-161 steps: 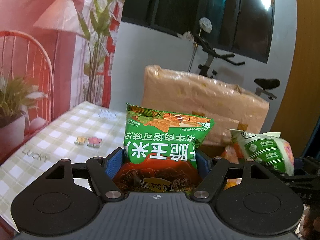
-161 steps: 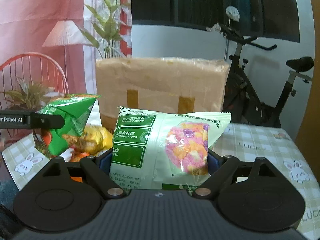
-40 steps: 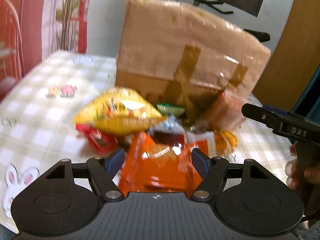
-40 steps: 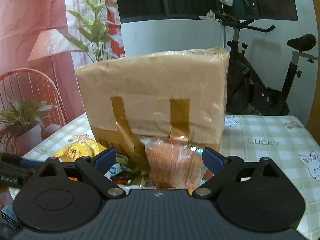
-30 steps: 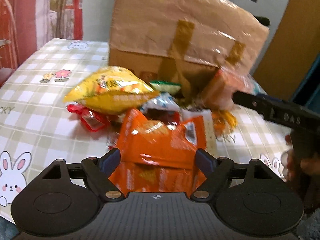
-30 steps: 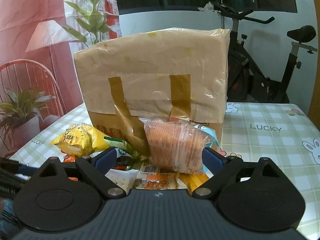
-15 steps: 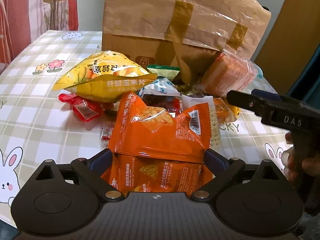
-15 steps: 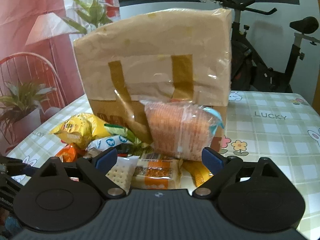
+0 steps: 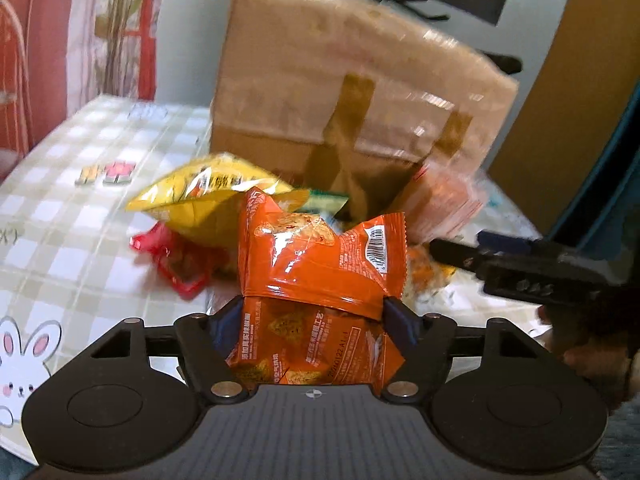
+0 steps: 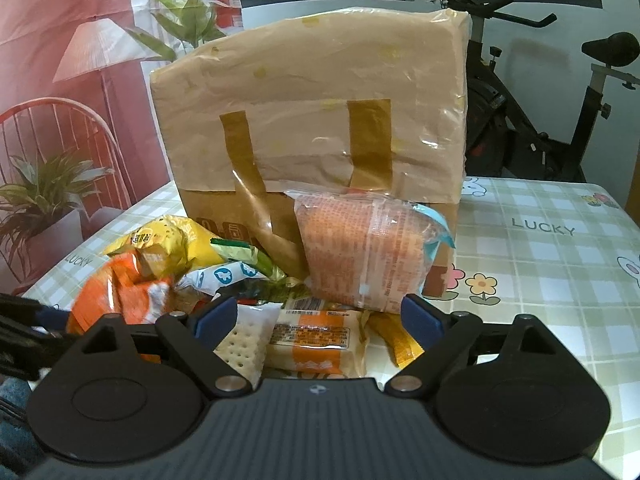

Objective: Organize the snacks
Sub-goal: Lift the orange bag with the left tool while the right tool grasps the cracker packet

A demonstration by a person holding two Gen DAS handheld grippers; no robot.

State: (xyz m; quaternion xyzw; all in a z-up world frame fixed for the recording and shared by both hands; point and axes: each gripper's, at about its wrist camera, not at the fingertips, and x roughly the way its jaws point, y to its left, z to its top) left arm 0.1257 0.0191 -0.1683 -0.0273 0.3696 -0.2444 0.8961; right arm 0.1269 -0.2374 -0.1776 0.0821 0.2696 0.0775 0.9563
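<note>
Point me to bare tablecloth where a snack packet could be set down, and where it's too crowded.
Free: the checked tablecloth right of the tape-wrapped cardboard box, and the strip left of the yellow chip bag by the rabbit print. Crowded: in front of the box, where the yellow bag, the red wrapper and the clear-wrapped orange cracker pack pile together.

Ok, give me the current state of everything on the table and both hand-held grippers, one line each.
Left hand-held gripper: just closed on the orange snack bag.
Orange snack bag: pinched, crumpled, upright.
Right hand-held gripper: open, nothing gripped.
Cardboard box: upright, taped shut.
Yellow chip bag: lying in the pile.
Clear-wrapped orange pack: leaning against the box.
Cracker packet: lying flat.
</note>
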